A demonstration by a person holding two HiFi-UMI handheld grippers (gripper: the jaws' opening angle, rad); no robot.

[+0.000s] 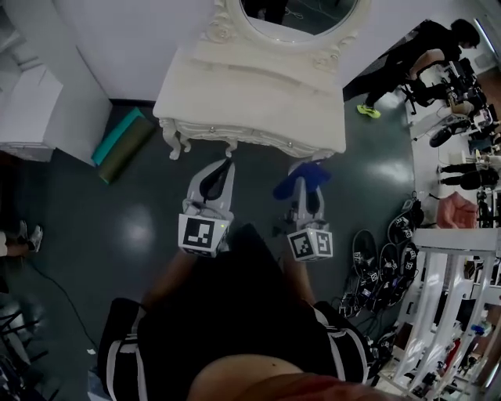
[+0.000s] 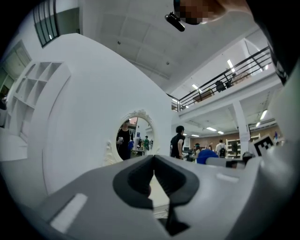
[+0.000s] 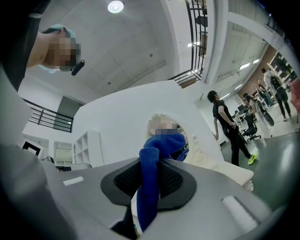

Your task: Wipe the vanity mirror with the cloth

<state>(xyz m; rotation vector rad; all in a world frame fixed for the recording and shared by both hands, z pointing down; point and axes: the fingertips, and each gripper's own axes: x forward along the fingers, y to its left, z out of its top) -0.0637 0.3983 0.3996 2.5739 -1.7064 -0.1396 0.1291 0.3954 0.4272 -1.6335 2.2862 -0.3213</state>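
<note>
Right gripper (image 1: 304, 190): jaws closed on a blue cloth (image 1: 300, 178), which is pinched between the two dark pads (image 3: 176, 180). The cloth bunches above the jaw tips, and a strip of it hangs down between the pads.

Left gripper (image 1: 218, 174): jaws brought together, tips touching, with nothing held between them. It shows the same way in its own view (image 2: 153, 174).

Both grippers are held side by side just in front of the white vanity table (image 1: 250, 94), short of its front edge, the left one toward the table's middle and the right one toward its right end.

Oval mirror (image 1: 297, 17): it stands upright at the back of the vanity table in a carved white frame. The cloth is well apart from the glass and points toward it. From the left gripper's view the mirror (image 2: 135, 137) reflects people in the room.

Surroundings: a rolled teal mat (image 1: 121, 145) lies on the dark floor (image 1: 94, 235) left of the vanity table, and a person in black (image 1: 427, 59) bends over to the table's right.
</note>
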